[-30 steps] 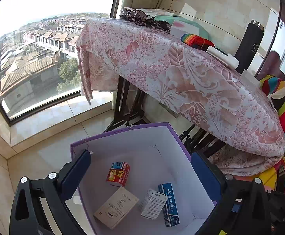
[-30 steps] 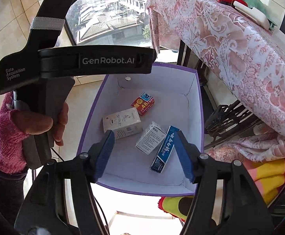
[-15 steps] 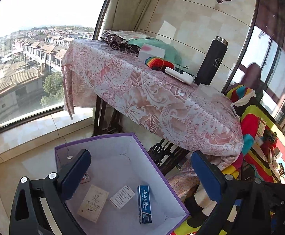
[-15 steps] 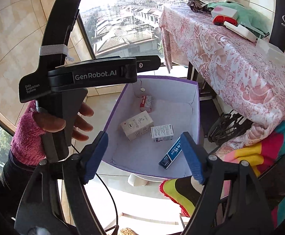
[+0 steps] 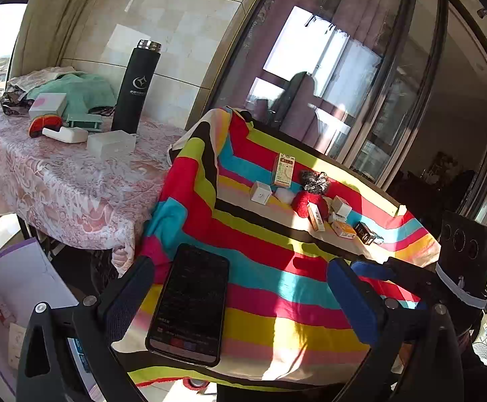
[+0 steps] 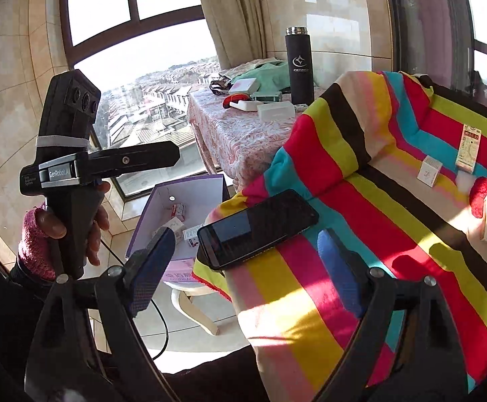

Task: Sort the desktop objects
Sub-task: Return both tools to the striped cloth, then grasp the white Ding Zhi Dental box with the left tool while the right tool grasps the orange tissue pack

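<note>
Both tongs stood apart and empty above the near edge of the striped cloth (image 5: pixel 277 288) that covered the table. The left tongs (image 5: pixel 240 298) hung over the near left corner, with the black phone (image 5: pixel 189 305) lying flat on the cloth between its two blue pads and touching neither. The jaws of the right tongs (image 6: pixel 243 268) had just been opening, and nothing was gripped between them; the phone (image 6: pixel 256 227) lay on the cloth just beyond its pads. In the right wrist view a hand in a pink sleeve (image 6: pixel 72 231) held the handle of the left tool.

The things to sort lay well up the cloth, toward its far right part. A tall narrow box (image 5: pixel 284 170) lay flat near the far edge, and a small white cube box (image 5: pixel 260 193) sat just in front of it. To the right were a dark fuzzy ball (image 5: pixel 315 181), a red soft lump (image 5: pixel 305 202), an orange-and-white box (image 5: pixel 315 216) leaning on that lump, and a few more small boxes (image 5: pixel 342 224) close together.

The purple-edged open box (image 6: pixel 179 207) stood on the floor left of the table, with several small packets inside. Behind, a second table with a pink lace cloth (image 5: pixel 59 181) carried a black flask (image 5: pixel 136 87) standing upright and a white case (image 5: pixel 111 144).
</note>
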Action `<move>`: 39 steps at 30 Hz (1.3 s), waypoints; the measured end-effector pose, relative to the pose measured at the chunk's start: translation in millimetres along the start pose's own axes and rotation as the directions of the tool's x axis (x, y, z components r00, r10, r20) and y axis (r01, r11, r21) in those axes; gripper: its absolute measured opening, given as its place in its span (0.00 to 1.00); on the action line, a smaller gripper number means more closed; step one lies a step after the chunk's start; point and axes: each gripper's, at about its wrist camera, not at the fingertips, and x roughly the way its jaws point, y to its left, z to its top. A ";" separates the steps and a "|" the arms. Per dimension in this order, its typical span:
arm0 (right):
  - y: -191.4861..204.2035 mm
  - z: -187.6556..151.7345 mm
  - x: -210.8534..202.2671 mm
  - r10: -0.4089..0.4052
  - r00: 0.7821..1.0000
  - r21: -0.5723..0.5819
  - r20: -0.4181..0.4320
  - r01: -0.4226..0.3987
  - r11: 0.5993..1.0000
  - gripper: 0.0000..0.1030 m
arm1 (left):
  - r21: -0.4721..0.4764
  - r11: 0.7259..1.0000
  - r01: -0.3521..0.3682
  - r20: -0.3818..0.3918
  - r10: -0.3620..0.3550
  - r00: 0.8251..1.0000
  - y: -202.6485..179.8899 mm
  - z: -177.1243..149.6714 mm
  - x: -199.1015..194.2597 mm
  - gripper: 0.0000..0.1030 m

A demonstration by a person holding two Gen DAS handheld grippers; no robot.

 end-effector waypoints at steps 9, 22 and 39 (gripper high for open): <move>-131.6 -54.6 -92.2 -0.436 0.898 0.354 -0.055 0.426 0.832 0.86 | 0.148 0.944 0.295 -0.320 -0.237 0.917 -147.3 -26.2 146.7 1.00; -270.1 -99.8 -104.6 -0.494 0.830 0.482 -0.259 0.554 0.678 0.86 | 0.188 0.975 0.119 -0.423 -0.029 0.906 -202.6 -25.9 316.3 1.00; -380.9 -24.8 3.4 -0.460 0.835 0.396 -0.301 0.549 0.736 0.86 | 0.384 0.917 -0.110 -0.372 0.262 0.890 -207.0 -36.3 369.7 1.00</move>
